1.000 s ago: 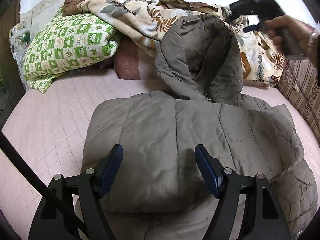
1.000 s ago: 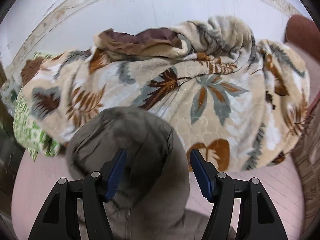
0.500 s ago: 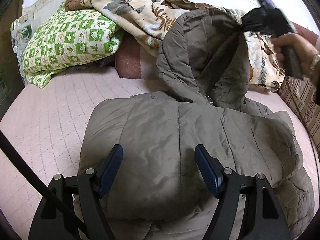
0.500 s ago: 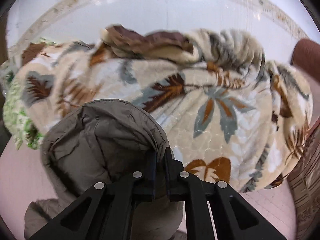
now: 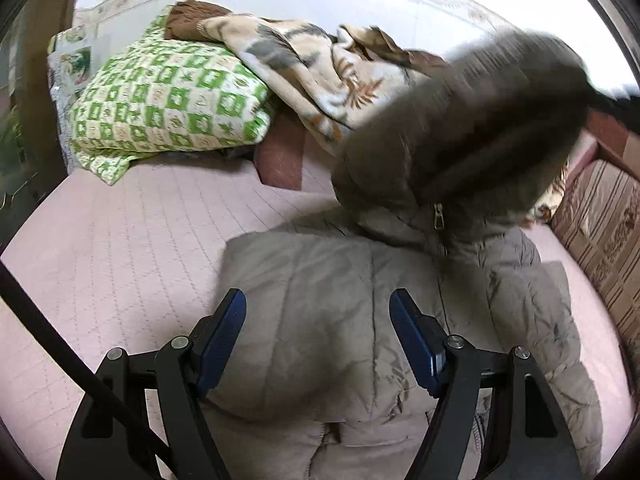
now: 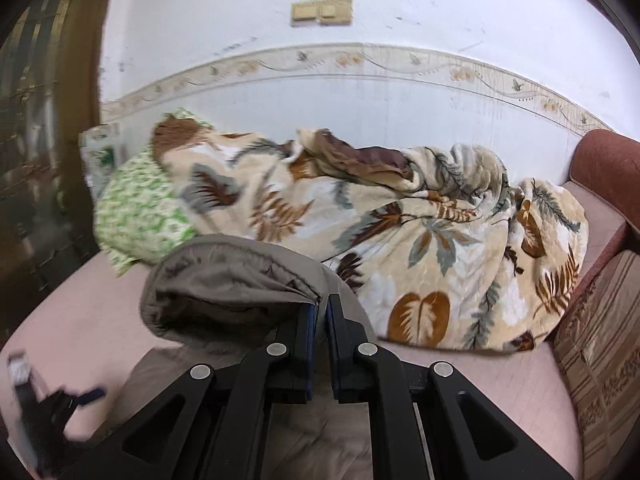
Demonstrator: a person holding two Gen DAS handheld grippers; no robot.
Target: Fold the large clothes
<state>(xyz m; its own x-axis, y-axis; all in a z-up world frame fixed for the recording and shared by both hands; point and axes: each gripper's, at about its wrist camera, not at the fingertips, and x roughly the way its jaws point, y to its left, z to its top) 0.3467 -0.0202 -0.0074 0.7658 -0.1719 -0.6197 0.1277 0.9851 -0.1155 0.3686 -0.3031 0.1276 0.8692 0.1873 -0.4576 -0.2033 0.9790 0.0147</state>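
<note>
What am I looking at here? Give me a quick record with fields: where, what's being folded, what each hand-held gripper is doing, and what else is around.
Place: pink quilted bed
Garment: grey-brown padded jacket, body lying flat on the bed
Hood: hood lifted off the bed, blurred in the left view
Right hand-held gripper: shut on the hood's edge
Left hand-held gripper: open above the jacket body, holding nothing
Behind: leaf-print blanket, green checked pillow

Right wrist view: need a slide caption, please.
Right claw shut on the hood of a grey padded jacket, lifting it before a leaf-print blanket.
</note>
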